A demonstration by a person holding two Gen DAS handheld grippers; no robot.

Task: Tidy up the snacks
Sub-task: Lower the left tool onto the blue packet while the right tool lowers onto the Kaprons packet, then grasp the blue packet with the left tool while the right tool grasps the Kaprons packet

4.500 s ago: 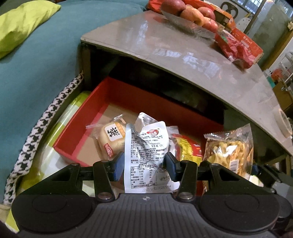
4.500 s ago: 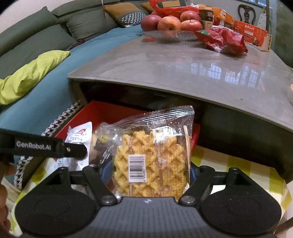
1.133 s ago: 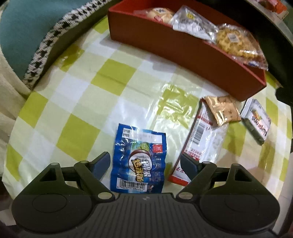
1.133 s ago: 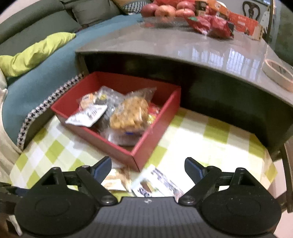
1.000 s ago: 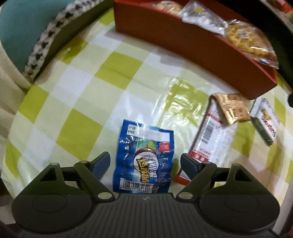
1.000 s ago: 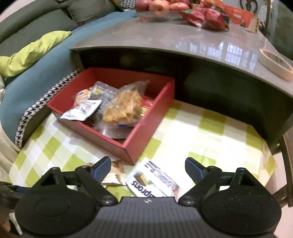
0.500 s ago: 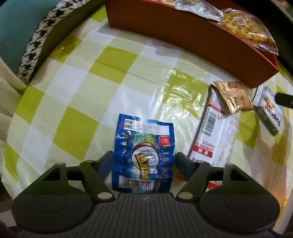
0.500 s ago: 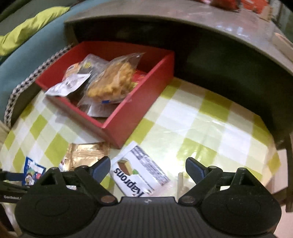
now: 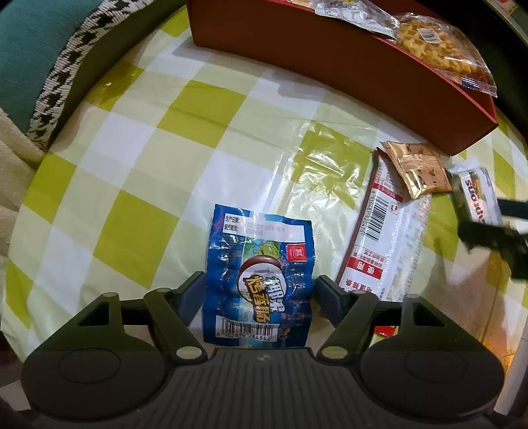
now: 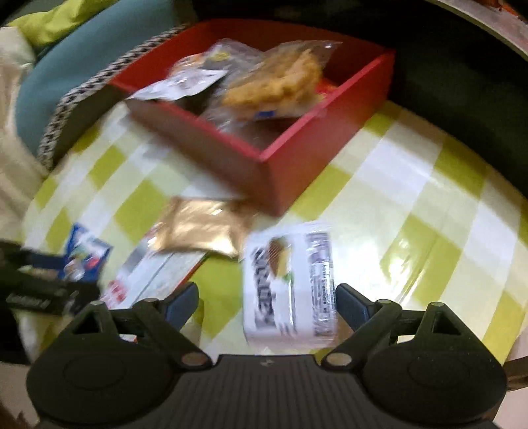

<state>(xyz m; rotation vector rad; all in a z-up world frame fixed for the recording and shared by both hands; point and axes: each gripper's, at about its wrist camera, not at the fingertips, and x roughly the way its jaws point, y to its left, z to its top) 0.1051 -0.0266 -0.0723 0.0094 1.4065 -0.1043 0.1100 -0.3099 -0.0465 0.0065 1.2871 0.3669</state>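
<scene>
Red box [image 9: 379, 66] already holds several packets. Four remain on the checked cloth [image 9: 132, 165]. Left gripper [image 9: 259, 292] straddles the blue packet [image 9: 260, 280], jaws nearly touching, not clamped. Right gripper [image 10: 267, 302], wide open, brackets the white packet [image 10: 287, 283]; view blurred, contact probably none.

A low surface is covered by a glossy plastic cloth [image 9: 204, 109] checked in lime green and white, on which soft glare is caught. At the far left a teal cushion [image 9: 29, 49] is seen, edged with a black-and-white houndstooth band [image 9: 62, 79], and a cream knitted fabric [image 9: 13, 165] lies near it. In the right wrist view a lime-yellow pillow [image 10: 56, 23] is seen at the far left, and a grey tabletop edge [image 10: 478, 19] at the far right, with dark shadow beneath.
</scene>
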